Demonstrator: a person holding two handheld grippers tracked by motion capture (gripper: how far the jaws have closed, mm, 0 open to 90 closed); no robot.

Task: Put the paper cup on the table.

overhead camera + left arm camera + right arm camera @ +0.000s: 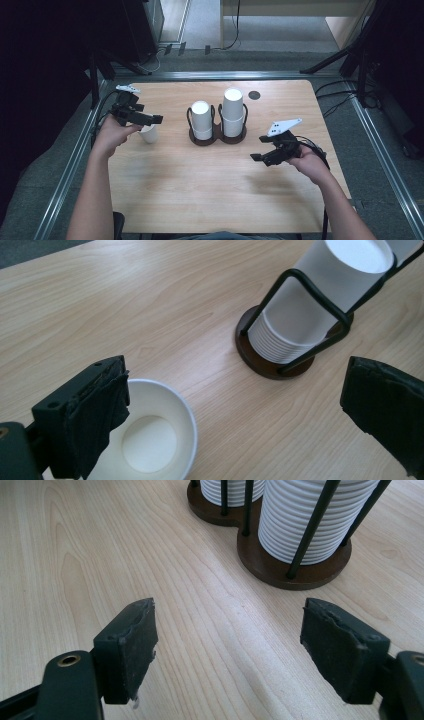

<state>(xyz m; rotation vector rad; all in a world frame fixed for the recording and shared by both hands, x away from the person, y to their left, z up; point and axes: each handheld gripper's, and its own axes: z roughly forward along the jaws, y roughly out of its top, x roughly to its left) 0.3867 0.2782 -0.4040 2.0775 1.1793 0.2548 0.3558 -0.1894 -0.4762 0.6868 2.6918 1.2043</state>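
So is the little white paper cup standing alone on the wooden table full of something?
No, the little white paper cup stands open side up, and its bare white bottom shows inside in the left gripper view.

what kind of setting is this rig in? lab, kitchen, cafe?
Most likely a lab or data-collection room, not a cafe. A bare wooden table sits inside a metal rail frame, dark stand legs and cables lie on grey carpet, and the only props are paper cups in a holder.
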